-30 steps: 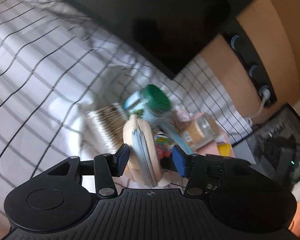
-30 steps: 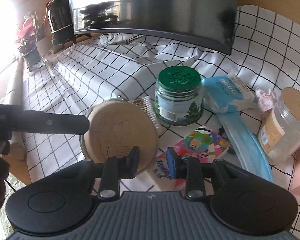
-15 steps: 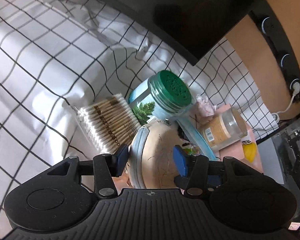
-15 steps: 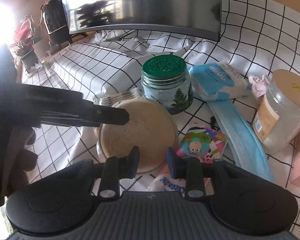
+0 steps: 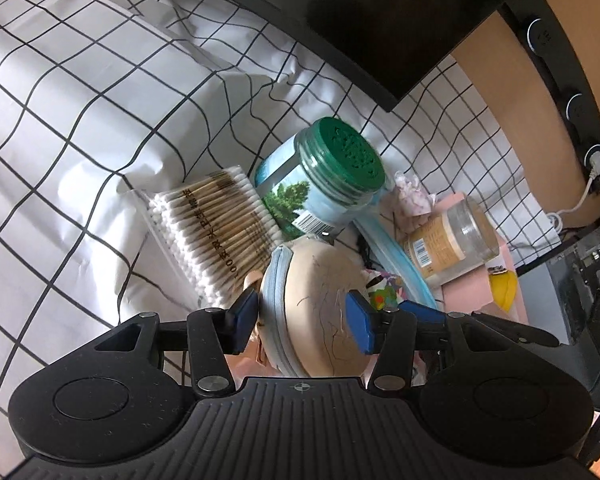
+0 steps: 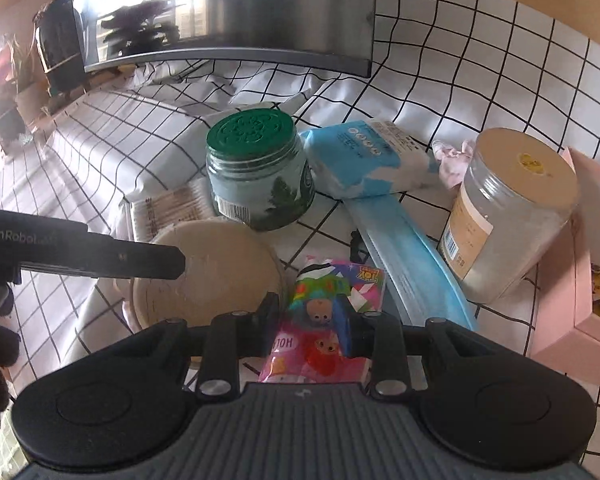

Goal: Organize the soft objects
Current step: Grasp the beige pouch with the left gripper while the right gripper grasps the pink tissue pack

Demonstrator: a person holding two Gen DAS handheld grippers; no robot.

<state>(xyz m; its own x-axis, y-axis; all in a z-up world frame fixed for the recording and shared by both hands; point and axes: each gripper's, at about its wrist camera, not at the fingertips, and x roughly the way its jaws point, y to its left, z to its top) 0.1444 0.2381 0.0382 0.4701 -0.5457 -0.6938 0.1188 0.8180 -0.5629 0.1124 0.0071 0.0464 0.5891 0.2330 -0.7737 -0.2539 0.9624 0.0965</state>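
My left gripper is shut on a round beige pouch with a pale blue zipper, its blue pads pressing on the pouch's two faces. From the right wrist view one left finger lies across the pouch. My right gripper straddles a colourful cartoon tissue pack and a pink pack on the checked cloth. Its jaws stand a little apart and I see no squeeze on the packs. Beside them lie a blue face mask and a blue-and-white soft pack.
A green-lidded jar stands just beyond the pouch, with a bag of cotton swabs to its left. At the right are a clear jar with a tan lid, a pink scrunchie and a pink box. A dark monitor closes the back.
The left gripper carried the pouch closer to the green-lidded jar and the swabs. The right gripper came forward and down, so the tissue packs now sit between its fingers.
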